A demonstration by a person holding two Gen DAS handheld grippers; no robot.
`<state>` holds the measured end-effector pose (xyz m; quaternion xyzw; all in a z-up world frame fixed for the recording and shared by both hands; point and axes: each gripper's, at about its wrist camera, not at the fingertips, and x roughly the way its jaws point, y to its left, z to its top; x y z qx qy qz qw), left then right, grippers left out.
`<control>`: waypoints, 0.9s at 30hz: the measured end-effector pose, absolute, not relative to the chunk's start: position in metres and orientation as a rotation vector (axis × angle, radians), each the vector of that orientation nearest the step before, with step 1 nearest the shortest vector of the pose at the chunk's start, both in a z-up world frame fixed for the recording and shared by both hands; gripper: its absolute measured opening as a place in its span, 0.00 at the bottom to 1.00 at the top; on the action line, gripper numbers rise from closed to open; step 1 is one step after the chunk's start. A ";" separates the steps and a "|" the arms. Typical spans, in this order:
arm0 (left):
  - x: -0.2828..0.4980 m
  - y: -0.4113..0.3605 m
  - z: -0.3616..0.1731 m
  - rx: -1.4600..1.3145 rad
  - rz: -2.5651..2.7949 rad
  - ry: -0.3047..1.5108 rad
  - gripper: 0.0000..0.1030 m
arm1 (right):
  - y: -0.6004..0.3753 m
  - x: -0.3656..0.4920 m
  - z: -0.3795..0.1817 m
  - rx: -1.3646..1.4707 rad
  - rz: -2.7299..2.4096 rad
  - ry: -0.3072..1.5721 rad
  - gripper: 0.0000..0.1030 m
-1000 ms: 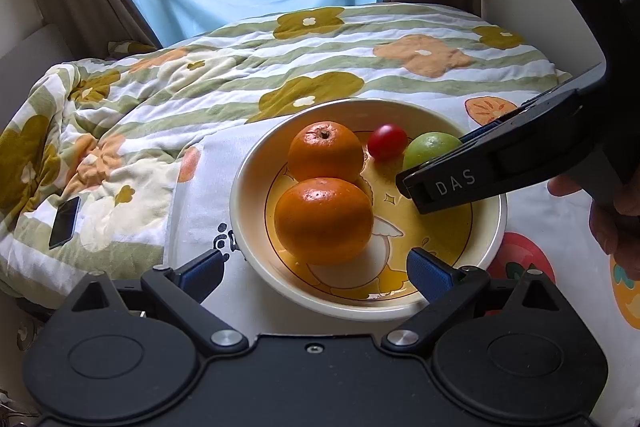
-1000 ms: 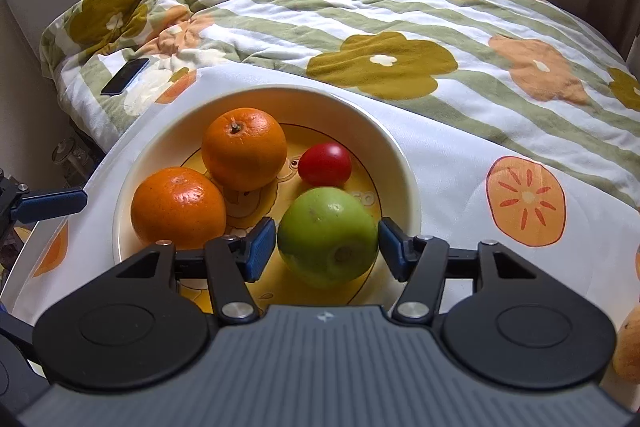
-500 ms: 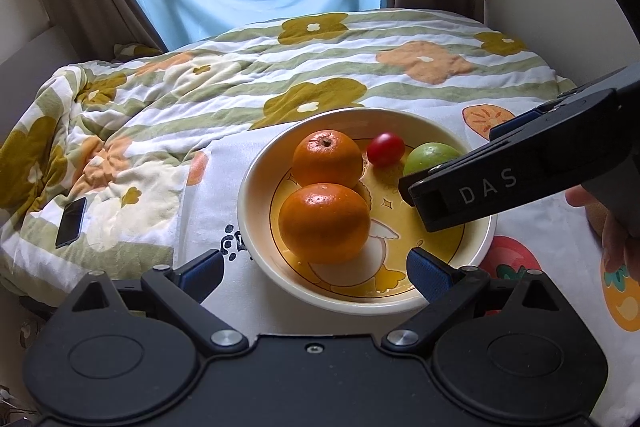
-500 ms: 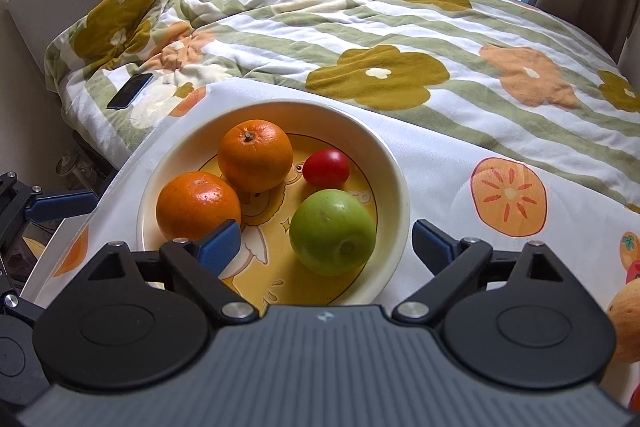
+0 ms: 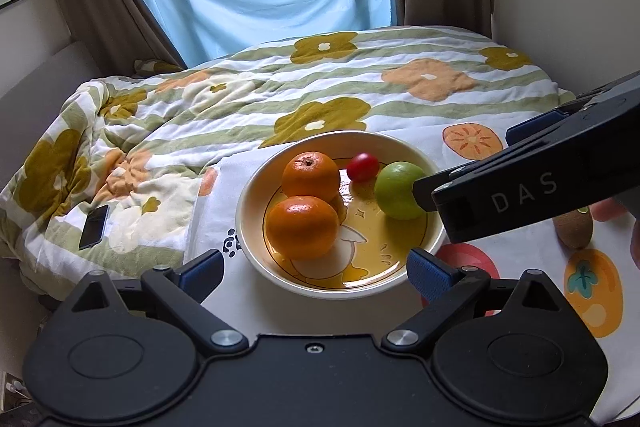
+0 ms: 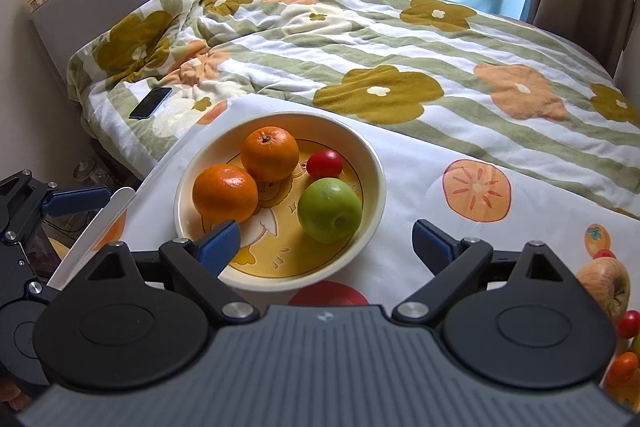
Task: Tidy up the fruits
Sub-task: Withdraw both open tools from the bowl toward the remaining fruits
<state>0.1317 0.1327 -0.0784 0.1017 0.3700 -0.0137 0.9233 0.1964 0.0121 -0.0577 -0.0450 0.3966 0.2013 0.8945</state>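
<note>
A cream bowl (image 6: 372, 163) with a yellow duck print holds two oranges (image 6: 225, 193) (image 6: 269, 154), a small red tomato (image 6: 324, 164) and a green apple (image 6: 329, 209). The bowl also shows in the left wrist view (image 5: 248, 211), with the apple (image 5: 394, 191) partly behind the right gripper's body. My right gripper (image 6: 326, 241) is open and empty, above the bowl's near rim, apart from the apple. My left gripper (image 5: 314, 271) is open and empty at the bowl's near side.
The bowl stands on a white fruit-print cloth (image 6: 420, 187) over a table next to a bed with a flowered quilt (image 6: 360, 39). A phone (image 6: 150, 102) lies on the quilt. A brownish apple (image 6: 604, 287) and small fruits lie at the right; a kiwi (image 5: 574, 229) too.
My right gripper opened, let go of the green apple in the bowl, and drew back and up. My left gripper also pulled back from the bowl.
</note>
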 end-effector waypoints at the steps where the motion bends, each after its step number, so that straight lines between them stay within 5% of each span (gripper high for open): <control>1: 0.127 0.129 -0.076 0.215 -0.027 0.754 0.97 | 0.007 0.190 -0.053 -0.090 0.424 0.815 1.00; 13: 0.082 0.060 -0.050 0.247 -0.093 0.689 0.97 | -0.081 0.128 -0.014 -0.063 0.336 0.773 1.00; 27: 0.082 -0.025 -0.063 0.268 -0.268 0.662 0.96 | -0.202 0.073 -0.035 0.093 0.061 0.785 1.00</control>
